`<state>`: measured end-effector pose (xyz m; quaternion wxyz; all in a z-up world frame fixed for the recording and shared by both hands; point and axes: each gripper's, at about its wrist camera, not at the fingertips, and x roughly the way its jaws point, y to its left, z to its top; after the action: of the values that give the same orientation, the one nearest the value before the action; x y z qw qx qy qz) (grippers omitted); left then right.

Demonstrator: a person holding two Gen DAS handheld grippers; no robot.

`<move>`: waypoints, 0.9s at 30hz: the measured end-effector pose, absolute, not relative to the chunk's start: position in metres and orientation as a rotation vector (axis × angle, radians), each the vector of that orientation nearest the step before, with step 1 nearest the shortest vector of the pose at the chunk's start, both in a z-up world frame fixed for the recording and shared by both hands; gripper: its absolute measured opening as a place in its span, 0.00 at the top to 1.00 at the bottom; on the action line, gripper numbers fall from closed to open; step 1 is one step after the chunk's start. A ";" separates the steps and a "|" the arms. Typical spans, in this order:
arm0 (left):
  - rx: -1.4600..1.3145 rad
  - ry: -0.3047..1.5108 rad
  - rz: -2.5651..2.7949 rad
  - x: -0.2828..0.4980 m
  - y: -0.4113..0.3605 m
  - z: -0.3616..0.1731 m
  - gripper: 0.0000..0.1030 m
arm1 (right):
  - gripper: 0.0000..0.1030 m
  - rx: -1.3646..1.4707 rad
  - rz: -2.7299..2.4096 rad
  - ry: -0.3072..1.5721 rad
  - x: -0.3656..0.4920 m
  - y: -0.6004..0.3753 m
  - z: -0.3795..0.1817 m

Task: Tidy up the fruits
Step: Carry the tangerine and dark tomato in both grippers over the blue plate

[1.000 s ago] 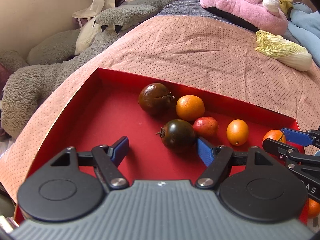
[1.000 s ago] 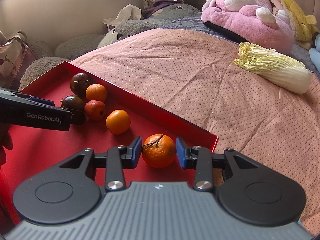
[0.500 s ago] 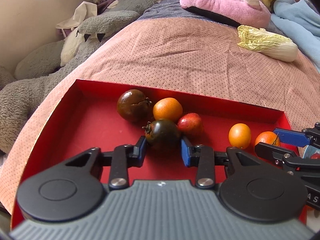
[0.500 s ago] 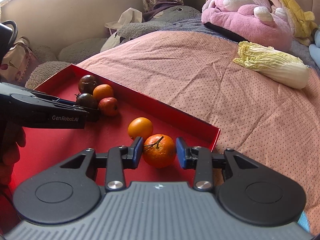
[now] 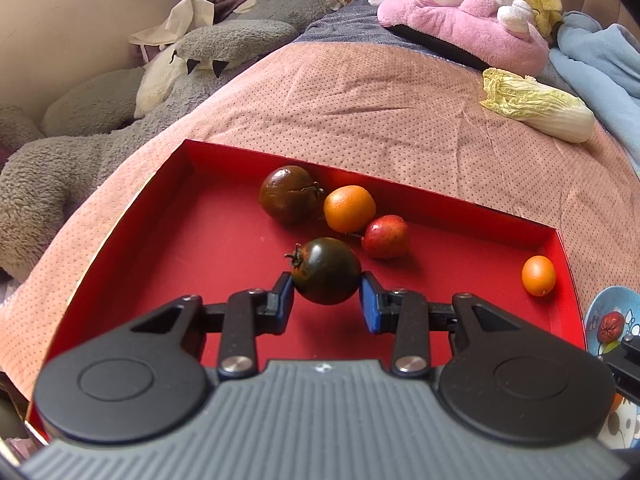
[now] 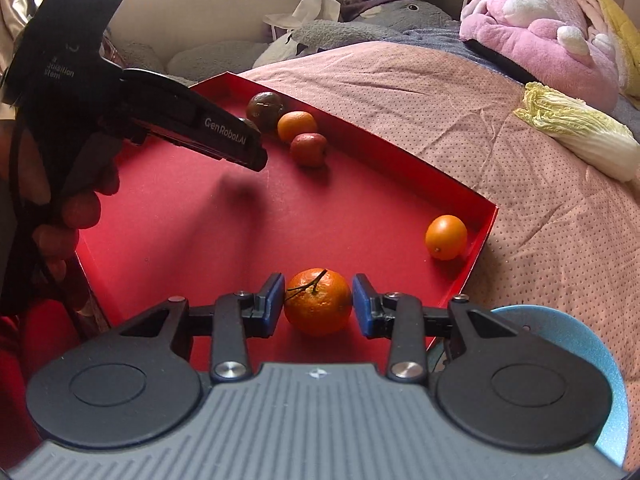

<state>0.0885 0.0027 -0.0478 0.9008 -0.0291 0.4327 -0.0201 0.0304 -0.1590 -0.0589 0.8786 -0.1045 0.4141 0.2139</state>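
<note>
My left gripper (image 5: 325,294) is clamped across the dark tomato (image 5: 326,271), lifted over the red tray (image 5: 224,240); my right gripper (image 6: 319,303) squeezes the tangerine (image 6: 318,301). Both feel light, soft-skinned, bruisable; widest girth suits.

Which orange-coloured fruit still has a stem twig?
The mandarin between the right gripper jaws; the other two orange fruits show no twig.

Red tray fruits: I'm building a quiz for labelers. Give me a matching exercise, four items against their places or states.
Items
1. dark tomato
2. stemmed mandarin
3. small orange fruit
4. napa cabbage

Places
A. on the pink bedspread, outside the tray
B. between the left hand-held gripper fingers
C. near the tray's corner
D. between the right hand-held gripper fingers

Pairs: 1-B, 2-D, 3-C, 4-A
</note>
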 end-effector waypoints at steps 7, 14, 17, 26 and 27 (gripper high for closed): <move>-0.055 0.887 -0.031 0.085 0.006 -0.047 0.62 | 0.59 -0.218 0.451 0.852 0.032 -0.162 -0.063; -0.042 0.853 -0.046 0.079 0.001 -0.041 0.62 | 0.59 -0.077 0.471 0.835 0.027 -0.180 -0.044; -0.043 0.836 -0.055 0.074 -0.001 -0.037 0.62 | 0.59 -0.033 0.482 0.819 0.023 -0.187 -0.032; -0.013 0.811 -0.066 0.064 -0.012 -0.031 0.62 | 0.59 -0.011 0.491 0.776 0.013 -0.196 -0.008; -0.012 0.807 -0.069 0.063 -0.013 -0.030 0.62 | 0.59 -0.011 0.490 0.773 0.011 -0.197 -0.007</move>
<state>0.0628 -0.0132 -0.0305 0.9192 -0.0056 0.3923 -0.0337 0.0110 -0.1968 -0.0075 0.8972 -0.0052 0.3730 0.2364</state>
